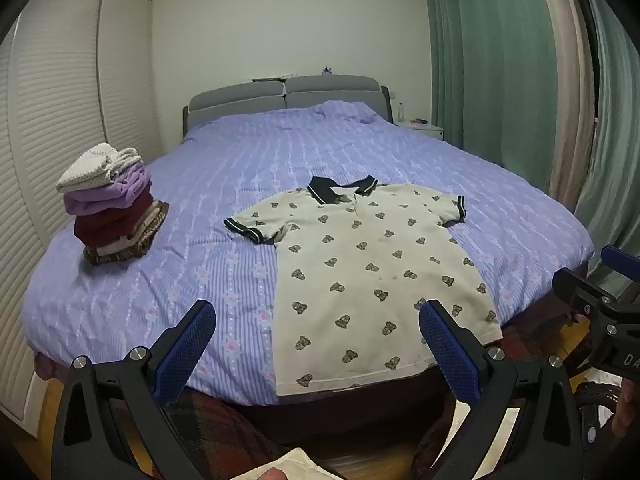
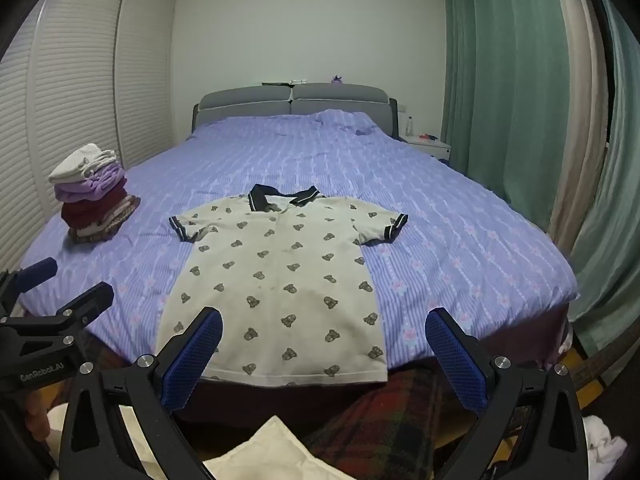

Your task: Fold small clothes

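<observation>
State of the folding task, seen along my two tools. A polo shirt [image 1: 360,272] printed with small bears lies spread flat and face up on the bed [image 1: 224,160], collar [image 1: 340,190] toward the headboard, both sleeves out to the sides, hem at the near edge of the mattress; no fold is made in it yet. At the bed's left side stands a stack of folded clothes [image 1: 110,204], several garments high, which I judge to be the finished part of the work. My left tool [image 1: 316,344] hangs above the near edge with its jaws spread fully wide and nothing between them. My right tool [image 2: 324,348] is likewise wide open and empty, over the shirt's hem. What remains, in my judgement: sleeves inward, body folded, then onto the stack.
</observation>
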